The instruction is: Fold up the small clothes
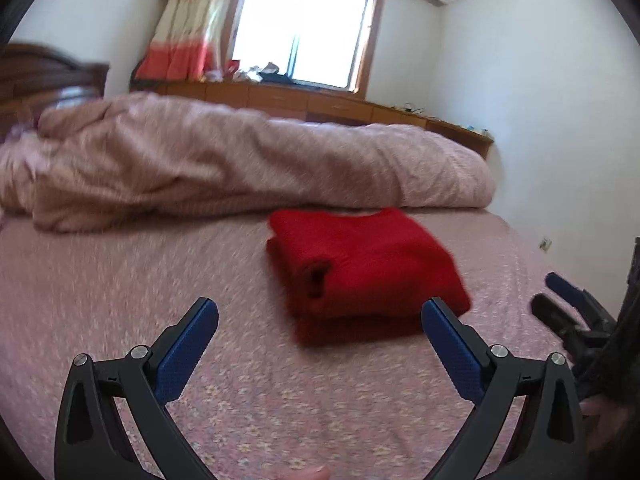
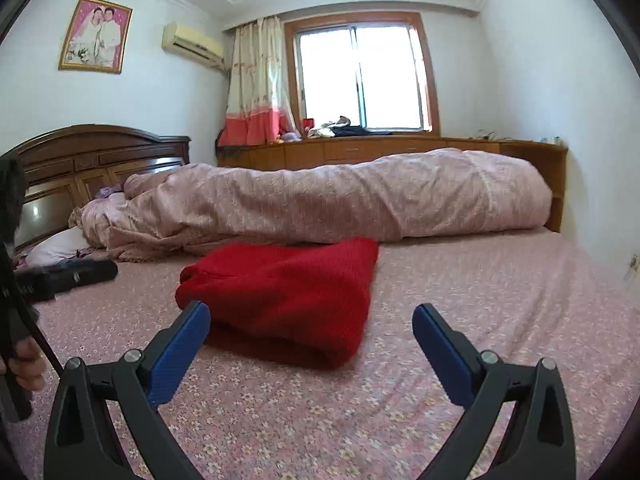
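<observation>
A red knitted garment (image 1: 364,272) lies folded into a thick rectangle on the pink flowered bedsheet (image 1: 120,280). It also shows in the right wrist view (image 2: 288,292). My left gripper (image 1: 320,312) is open and empty, held just short of the garment's near edge. My right gripper (image 2: 312,316) is open and empty, with its left finger near the garment's front left corner. The right gripper also shows at the right edge of the left wrist view (image 1: 560,300). The left gripper shows at the left of the right wrist view (image 2: 68,274).
A rolled pink quilt (image 2: 340,196) lies across the bed behind the garment. A dark wooden headboard (image 2: 92,160) stands at the left and a low wooden cabinet (image 2: 360,150) under the window. The sheet (image 2: 500,300) runs on to the right.
</observation>
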A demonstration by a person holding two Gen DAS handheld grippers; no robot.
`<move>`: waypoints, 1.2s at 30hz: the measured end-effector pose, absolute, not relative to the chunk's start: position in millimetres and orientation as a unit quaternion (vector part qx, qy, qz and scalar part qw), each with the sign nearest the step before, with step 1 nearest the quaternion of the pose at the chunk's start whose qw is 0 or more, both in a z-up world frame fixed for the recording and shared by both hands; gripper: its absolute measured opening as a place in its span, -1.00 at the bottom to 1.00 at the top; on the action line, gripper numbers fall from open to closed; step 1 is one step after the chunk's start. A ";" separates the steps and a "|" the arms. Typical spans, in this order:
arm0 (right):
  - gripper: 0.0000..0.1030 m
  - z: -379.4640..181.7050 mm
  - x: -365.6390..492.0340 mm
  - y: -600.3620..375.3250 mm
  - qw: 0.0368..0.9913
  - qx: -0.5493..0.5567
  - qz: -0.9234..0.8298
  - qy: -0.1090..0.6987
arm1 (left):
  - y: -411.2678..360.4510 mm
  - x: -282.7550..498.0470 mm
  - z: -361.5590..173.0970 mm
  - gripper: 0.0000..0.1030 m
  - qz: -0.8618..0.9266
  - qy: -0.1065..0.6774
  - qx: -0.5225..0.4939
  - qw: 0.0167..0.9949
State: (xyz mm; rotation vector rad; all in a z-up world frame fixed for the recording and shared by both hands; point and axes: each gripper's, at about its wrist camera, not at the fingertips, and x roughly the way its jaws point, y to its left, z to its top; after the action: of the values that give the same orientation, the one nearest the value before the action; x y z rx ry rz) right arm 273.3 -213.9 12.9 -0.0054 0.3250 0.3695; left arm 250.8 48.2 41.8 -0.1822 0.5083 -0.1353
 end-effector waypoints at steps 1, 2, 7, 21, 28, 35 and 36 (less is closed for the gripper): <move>1.00 13.8 277.7 -211.2 0.969 -0.007 0.184 0.164 | 53.4 260.5 39.9 0.91 -0.062 0.254 -0.097 0.960; 1.00 13.9 282.7 -208.5 0.968 -0.012 0.185 0.167 | 55.0 268.1 39.4 0.90 -0.054 0.255 -0.098 0.960; 1.00 9.5 335.5 -200.8 0.972 -0.040 0.138 0.187 | 40.8 330.1 41.9 0.86 -0.012 0.265 -0.069 0.962; 0.99 -40.5 423.0 -209.5 0.937 -0.059 0.114 0.326 | 15.6 389.1 -26.9 0.77 0.016 0.319 0.031 0.947; 1.00 -36.8 404.5 -214.5 0.939 -0.063 0.096 0.323 | 5.0 366.8 -11.1 0.71 0.019 0.291 0.066 0.954; 1.00 -17.5 363.9 -231.9 0.958 -0.035 0.100 0.268 | 2.7 316.4 27.5 0.71 -0.026 0.249 0.025 0.968; 1.00 -12.9 353.9 -234.8 0.961 -0.024 0.106 0.252 | 1.0 309.1 33.8 0.71 -0.031 0.245 0.019 0.969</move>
State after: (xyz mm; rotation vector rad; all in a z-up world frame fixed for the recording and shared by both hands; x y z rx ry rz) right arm 353.9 -234.8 -12.9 -0.0494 0.5115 0.2157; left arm 309.1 1.0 33.8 0.0385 0.4943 -0.0636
